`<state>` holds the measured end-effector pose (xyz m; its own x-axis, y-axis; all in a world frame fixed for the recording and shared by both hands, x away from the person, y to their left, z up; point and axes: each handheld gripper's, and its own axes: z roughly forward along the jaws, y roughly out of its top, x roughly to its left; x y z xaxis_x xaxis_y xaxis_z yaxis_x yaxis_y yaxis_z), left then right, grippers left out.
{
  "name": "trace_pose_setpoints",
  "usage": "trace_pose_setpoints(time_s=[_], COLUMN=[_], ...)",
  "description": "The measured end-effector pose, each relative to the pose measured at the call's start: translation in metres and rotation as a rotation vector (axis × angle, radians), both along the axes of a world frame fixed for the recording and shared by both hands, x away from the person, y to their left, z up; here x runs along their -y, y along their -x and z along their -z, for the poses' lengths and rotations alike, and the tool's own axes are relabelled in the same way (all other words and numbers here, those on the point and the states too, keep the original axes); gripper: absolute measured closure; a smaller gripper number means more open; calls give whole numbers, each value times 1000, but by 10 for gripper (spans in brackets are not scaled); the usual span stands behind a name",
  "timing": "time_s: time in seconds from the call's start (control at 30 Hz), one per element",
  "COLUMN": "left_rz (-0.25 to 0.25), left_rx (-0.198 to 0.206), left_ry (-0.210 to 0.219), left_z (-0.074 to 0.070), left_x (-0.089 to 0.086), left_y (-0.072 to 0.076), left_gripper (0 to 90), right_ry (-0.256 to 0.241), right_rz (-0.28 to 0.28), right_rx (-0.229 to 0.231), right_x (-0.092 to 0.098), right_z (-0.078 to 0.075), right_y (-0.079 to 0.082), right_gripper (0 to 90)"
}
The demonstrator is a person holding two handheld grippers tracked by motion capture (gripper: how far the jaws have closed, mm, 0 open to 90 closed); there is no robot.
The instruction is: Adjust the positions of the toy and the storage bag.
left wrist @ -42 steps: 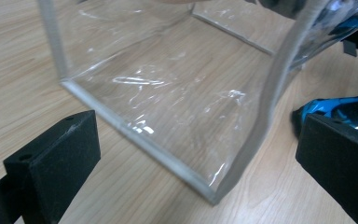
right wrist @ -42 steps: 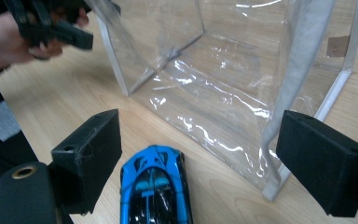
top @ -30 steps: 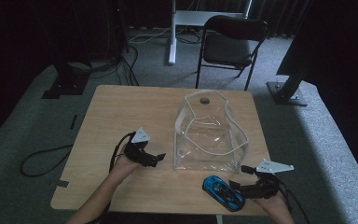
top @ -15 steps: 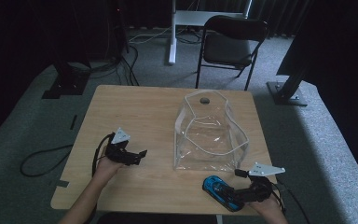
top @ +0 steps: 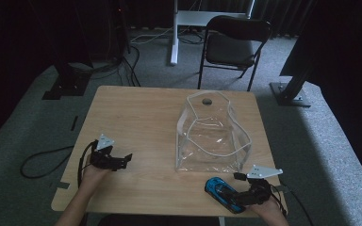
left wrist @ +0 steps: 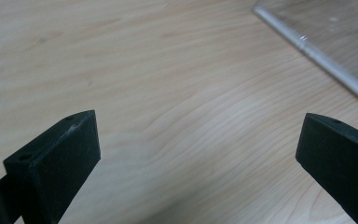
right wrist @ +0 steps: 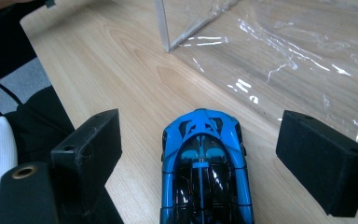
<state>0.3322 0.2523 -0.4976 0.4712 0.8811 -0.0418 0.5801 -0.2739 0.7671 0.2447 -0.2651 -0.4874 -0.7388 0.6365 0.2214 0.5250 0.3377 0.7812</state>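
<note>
While the toy car (right wrist: 206, 163) runs off frame, right gripper (right wrist: 200, 154) straddles it, jaws apart; left gripper (left wrist: 198, 154) gapes over bare table (left wrist: 168, 93).

Right hand-held gripper (top: 239, 194) at blue toy car (top: 221, 191)

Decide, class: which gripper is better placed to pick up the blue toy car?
The right gripper: its open jaws already straddle the blue toy car near the table's front edge. The left gripper hangs open over bare table, far off.
</note>
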Motion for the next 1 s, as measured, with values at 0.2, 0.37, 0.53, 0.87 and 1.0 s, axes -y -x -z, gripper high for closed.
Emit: trace_pose_setpoints(time_s=[0.2, 0.37, 0.53, 0.87, 1.0], left_rz=[-56, -88, -117, -176, -195], left_rx=[-20, -32, -48, -62, -70], left_ry=[8, 7, 1, -32, -65], left_z=[9, 15, 20, 28, 31], left_x=[-19, -31, -40, -48, -50], left_y=[10, 19, 27, 42, 48], left_gripper=[3, 3, 3, 3, 3], right_ry=[26, 12, 14, 26, 34], right_rz=[-5, -1, 9, 18, 14], right_rx=[-1, -13, -16, -17, -18], right_x=[-4, -3, -3, -3, -4], right_z=[3, 4, 5, 8, 9], right_y=[-1, -2, -2, -3, -2], right_gripper=[134, 133, 134, 134, 134])
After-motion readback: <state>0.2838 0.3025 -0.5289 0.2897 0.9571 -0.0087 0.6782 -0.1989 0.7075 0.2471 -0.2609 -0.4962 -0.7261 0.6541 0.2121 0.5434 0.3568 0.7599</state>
